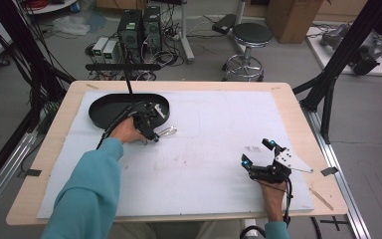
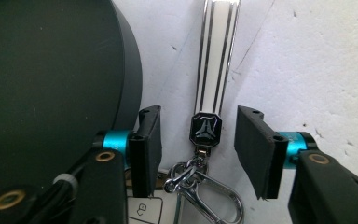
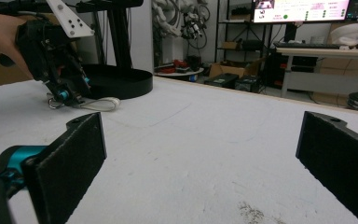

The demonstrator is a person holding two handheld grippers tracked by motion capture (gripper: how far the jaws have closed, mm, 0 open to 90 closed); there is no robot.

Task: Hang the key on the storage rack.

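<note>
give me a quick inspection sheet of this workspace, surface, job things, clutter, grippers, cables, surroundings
surface: wooden table under a white mat, which has faint marks.
job's things: keychain strap with a black emblem and metal clasp lies flat on the mat beside the black oval tray.
clutter: small printed mark on the mat by the right gripper; pieces of tape on the table edges.
grippers: left gripper straddles the keychain, jaws apart, not yet pressing it. Right gripper rests on the mat, jaws wide, nothing between them.
cables: a black cable trails from each gripper.
surroundings: stool, computer towers, cardboard box, floor cables.
</note>
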